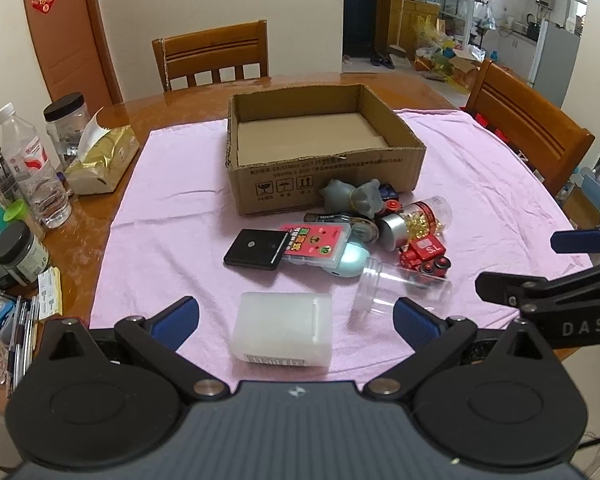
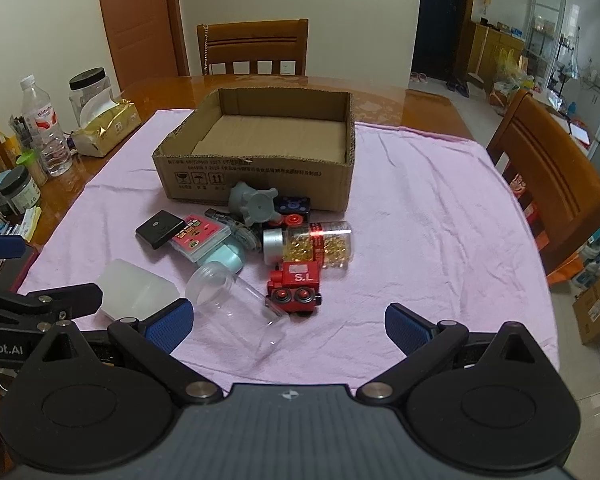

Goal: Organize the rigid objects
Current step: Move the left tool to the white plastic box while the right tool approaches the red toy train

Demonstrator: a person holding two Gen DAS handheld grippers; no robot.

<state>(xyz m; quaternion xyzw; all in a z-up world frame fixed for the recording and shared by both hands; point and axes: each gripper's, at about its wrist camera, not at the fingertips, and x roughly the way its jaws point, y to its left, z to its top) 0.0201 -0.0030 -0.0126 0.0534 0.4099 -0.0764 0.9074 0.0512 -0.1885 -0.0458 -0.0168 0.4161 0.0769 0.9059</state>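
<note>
Blue-padded and spread wide with nothing between its pads, the left hand-held gripper (image 1: 296,318) hovers low over the near edge of the table (image 1: 172,98), a translucent white plastic case (image 1: 283,328) lying on the cloth directly ahead of it. The right hand-held gripper (image 2: 287,326) is likewise released and empty, and faces a clear jar (image 2: 236,300) lying on its side and, just beyond, a red toy train (image 2: 296,286) marked "S.L".

Further out, the remaining items sit in a loose heap on the pink cloth (image 2: 420,216): a black flat box (image 2: 160,229), a pink card case (image 2: 198,238) partly overlapping it, a pale blue rounded gadget (image 2: 230,258), a silver-lidded jar of yellow beads (image 2: 320,244) on its side, and a grey toy figure (image 2: 254,202) resting close against the front wall of the cardboard box (image 2: 260,172). Smaller pieces beneath the pile are hard to make out.

The cardboard box, apparently the destination, shows only its bare floor, so by all appearances the sorting has not begun: every visible item is outside it and neither tool holds anything. The white case and the clear jar, nearest the grippers, look the likeliest first picks.
</note>
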